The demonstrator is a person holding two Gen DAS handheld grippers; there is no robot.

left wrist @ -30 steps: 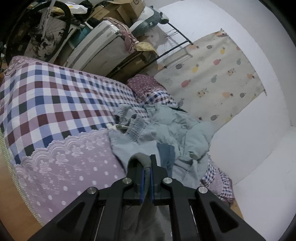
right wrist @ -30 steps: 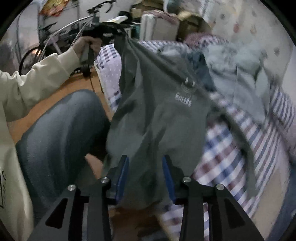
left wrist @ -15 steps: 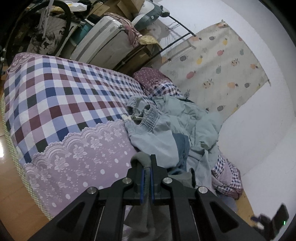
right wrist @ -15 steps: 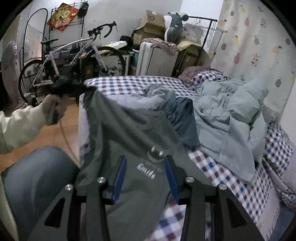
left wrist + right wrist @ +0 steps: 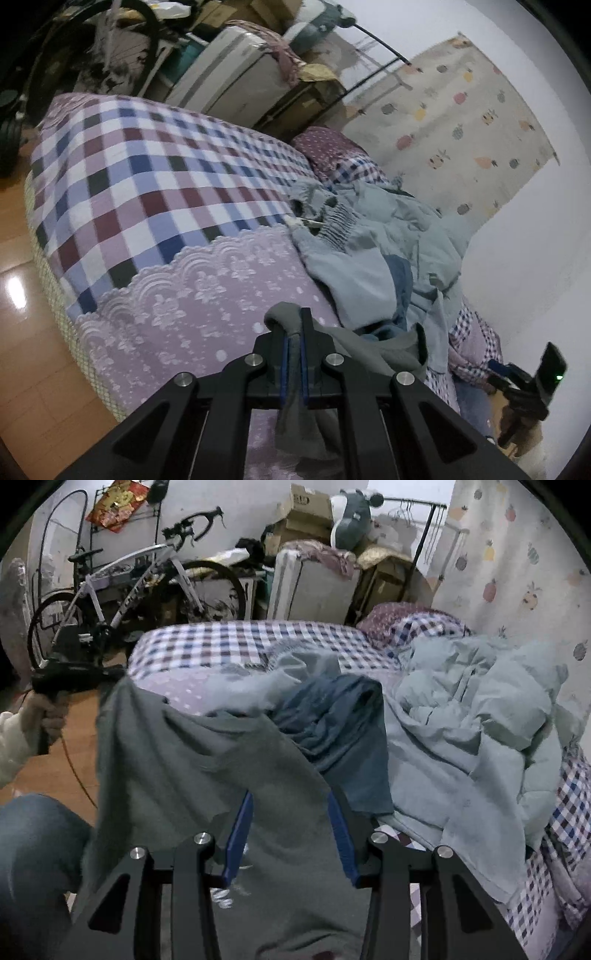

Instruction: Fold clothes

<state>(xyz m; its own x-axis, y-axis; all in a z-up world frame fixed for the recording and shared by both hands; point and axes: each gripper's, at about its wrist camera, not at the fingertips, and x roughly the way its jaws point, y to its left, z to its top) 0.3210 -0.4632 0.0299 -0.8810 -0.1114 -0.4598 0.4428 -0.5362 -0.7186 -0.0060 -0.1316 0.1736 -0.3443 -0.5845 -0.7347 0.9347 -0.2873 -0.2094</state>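
pinching a bunched edge of the grey t-shirt (image 5: 291, 325), the left gripper (image 5: 293, 354) is clamped tight over the lilac end of the checked bed (image 5: 147, 192). right gripper (image 5: 291, 834) has its jaws spread apart with the shirt draped between them, next to a pile of pale blue clothes (image 5: 472, 716).

The dark grey shirt (image 5: 207, 775), a second ago hanging upright over the person's knee, now stretches out over the bed (image 5: 236, 642) edge. Its printed logo, earlier above the right tongs (image 5: 291, 834), has apparently slid below the blue pads (image 5: 238, 843).
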